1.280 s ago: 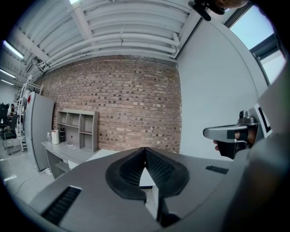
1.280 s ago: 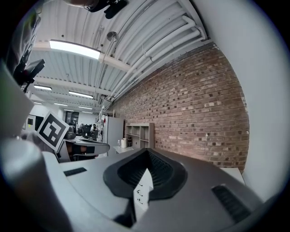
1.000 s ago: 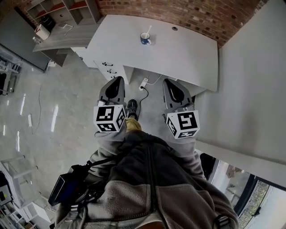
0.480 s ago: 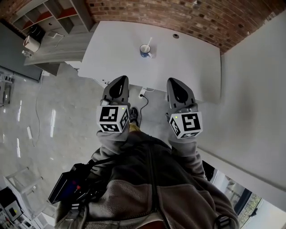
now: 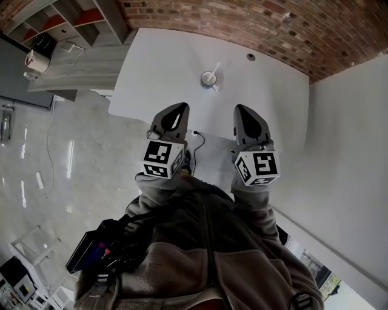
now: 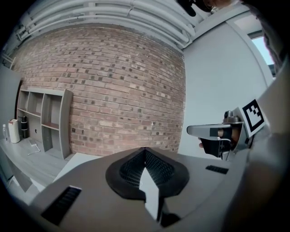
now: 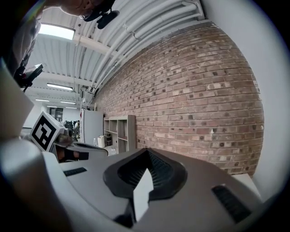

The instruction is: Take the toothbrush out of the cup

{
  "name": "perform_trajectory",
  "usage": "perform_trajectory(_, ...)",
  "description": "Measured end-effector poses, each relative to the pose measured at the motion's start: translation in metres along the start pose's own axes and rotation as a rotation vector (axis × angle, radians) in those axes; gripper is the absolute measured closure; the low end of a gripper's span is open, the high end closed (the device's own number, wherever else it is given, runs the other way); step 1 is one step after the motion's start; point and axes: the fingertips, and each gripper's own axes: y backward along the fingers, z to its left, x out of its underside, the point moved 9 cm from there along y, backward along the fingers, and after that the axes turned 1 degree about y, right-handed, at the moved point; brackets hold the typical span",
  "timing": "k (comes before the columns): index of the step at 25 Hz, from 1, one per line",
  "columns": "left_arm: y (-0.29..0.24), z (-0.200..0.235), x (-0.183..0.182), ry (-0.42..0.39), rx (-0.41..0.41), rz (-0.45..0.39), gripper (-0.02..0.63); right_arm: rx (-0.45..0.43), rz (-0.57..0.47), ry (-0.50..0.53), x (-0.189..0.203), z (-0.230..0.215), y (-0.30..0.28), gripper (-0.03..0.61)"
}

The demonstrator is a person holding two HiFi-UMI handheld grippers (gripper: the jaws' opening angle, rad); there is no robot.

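Note:
A blue-and-white cup [image 5: 209,79] stands on the white desk [image 5: 157,66], with a white toothbrush [image 5: 215,69] leaning out of it to the upper right. My left gripper [image 5: 180,108] hovers at the desk's front edge, below and left of the cup, shut and empty. Below and right of the cup is my right gripper [image 5: 244,109], also shut with nothing in it. Both are well apart from the cup. In the left gripper view the jaws [image 6: 145,149] meet at their tips; the right gripper view shows the same [image 7: 146,151]. Neither gripper view shows the cup.
A brick wall [image 5: 254,24] backs the desk. A grey shelf unit [image 5: 66,18] stands at the left, with a white wall at the right. The desk has a cable hole [image 5: 250,57]. A cable [image 5: 197,140] lies on the floor under the front edge.
The person has stepped closer to the desk. Both grippers have moved forward from over the floor to the desk's front edge, and the cup now lies nearer to them.

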Motion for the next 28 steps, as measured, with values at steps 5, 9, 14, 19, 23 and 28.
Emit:
perform_trajectory(5, -0.028, 0.019, 0.008, 0.011, 0.015, 0.053, 0.609, 0.007, 0.04, -0.016, 0.005, -0.007, -0.026, 0.578)
perform_trajectory(9, -0.052, 0.023, 0.015, 0.003, 0.023, 0.082, 0.609, 0.004, 0.067, -0.028, 0.01, -0.016, -0.038, 0.577)
perform_trajectory(14, -0.08, 0.021, 0.027, -0.016, -0.01, 0.113, 0.609, -0.023, 0.083, -0.06, 0.018, -0.033, -0.047, 0.578)
perform_trajectory(19, -0.108, 0.017, 0.038, -0.032, -0.04, 0.146, 0.609, -0.079, 0.086, -0.072, 0.02, -0.055, -0.064, 0.577)
perform_trajectory(23, -0.134, 0.021, 0.049, -0.04, -0.045, 0.189, 0.609, -0.099, 0.099, -0.081, 0.022, -0.069, -0.076, 0.578)
perform_trajectory(28, -0.17, 0.027, 0.072, -0.032, -0.068, 0.208, 0.608, -0.1, 0.152, -0.104, 0.04, -0.09, -0.081, 0.578)
